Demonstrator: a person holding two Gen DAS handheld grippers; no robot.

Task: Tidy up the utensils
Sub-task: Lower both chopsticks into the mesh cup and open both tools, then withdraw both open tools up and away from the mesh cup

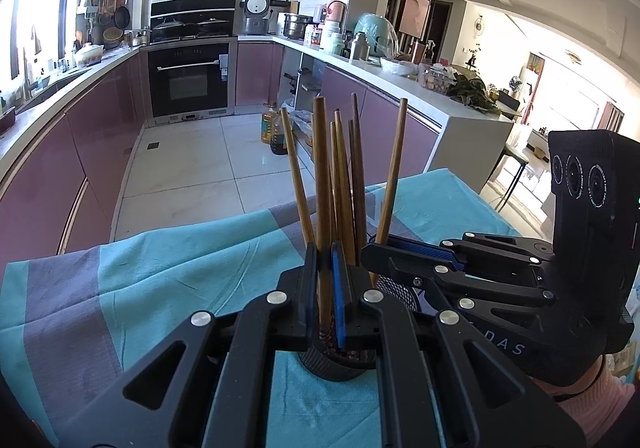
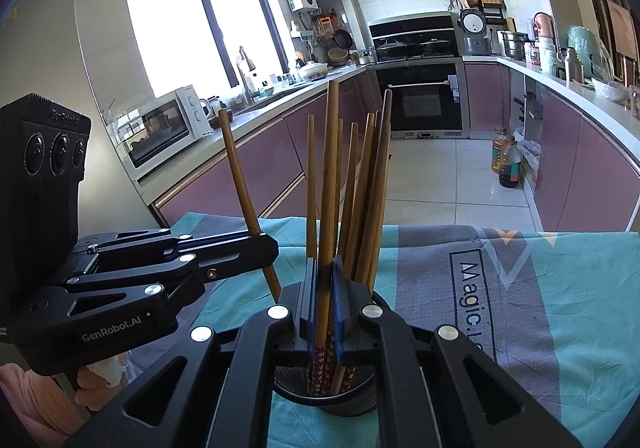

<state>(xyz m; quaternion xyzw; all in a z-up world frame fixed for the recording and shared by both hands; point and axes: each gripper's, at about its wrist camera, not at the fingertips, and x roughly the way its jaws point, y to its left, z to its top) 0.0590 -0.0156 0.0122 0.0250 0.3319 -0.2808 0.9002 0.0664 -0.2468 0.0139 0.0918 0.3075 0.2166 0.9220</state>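
- Several chopsticks (image 1: 344, 184) are standing in a black mesh cup (image 2: 326, 392) on the cloth-covered surface (image 1: 180, 268).
- Left tongs (image 1: 325, 288) and right tongs (image 2: 325, 308) are each clenching one chopstick mid-shaft.
- Light, stiff, smooth wood is likely slipping easily.

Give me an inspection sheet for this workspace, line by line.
Surface: table under a teal and grey cloth, wrinkled.
Job's things: wooden chopsticks standing upright in a black mesh holder.
Clutter: nothing seen on the cloth.
Grippers: left gripper shut on one chopstick over the holder; right gripper shut on another chopstick.
Cables: nothing seen.
Surroundings: kitchen with purple cabinets, an oven, a microwave and oil bottles on the floor.
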